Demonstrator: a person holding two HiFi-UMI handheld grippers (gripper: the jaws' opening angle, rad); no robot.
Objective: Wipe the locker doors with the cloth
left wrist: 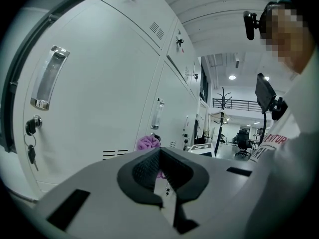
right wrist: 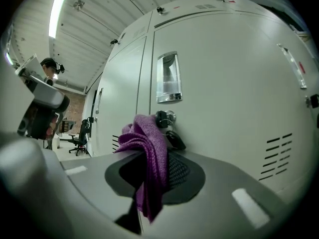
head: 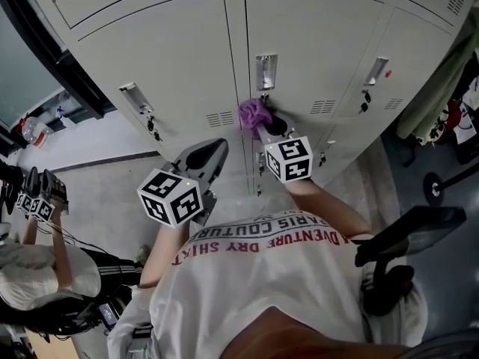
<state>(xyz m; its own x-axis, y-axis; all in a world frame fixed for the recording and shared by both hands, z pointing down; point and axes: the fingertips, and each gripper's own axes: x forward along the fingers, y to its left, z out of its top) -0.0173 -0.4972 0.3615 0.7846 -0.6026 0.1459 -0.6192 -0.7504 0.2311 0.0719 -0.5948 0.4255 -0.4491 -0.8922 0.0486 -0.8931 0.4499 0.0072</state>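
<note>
Pale grey locker doors point(head: 307, 43) fill the upper part of the head view. A purple cloth point(head: 253, 114) is bunched against the middle door, just below its recessed handle point(head: 266, 71) and beside the keys in the lock. My right gripper point(head: 263, 126) is shut on the purple cloth point(right wrist: 147, 143), which hangs down between its jaws right next to the lock and key point(right wrist: 165, 119). My left gripper point(head: 213, 149) is held lower and to the left, a little off the neighbouring door. Its jaws point(left wrist: 159, 156) meet at the tips with nothing in them. From there the cloth point(left wrist: 148, 143) shows beyond them.
The left door has its own handle point(left wrist: 47, 78) and hanging keys point(left wrist: 31, 133). A seated person point(head: 34, 275) holding marker cubes is at the lower left. A green garment point(head: 438, 73) hangs at the right, with black stands point(head: 408, 234) below it.
</note>
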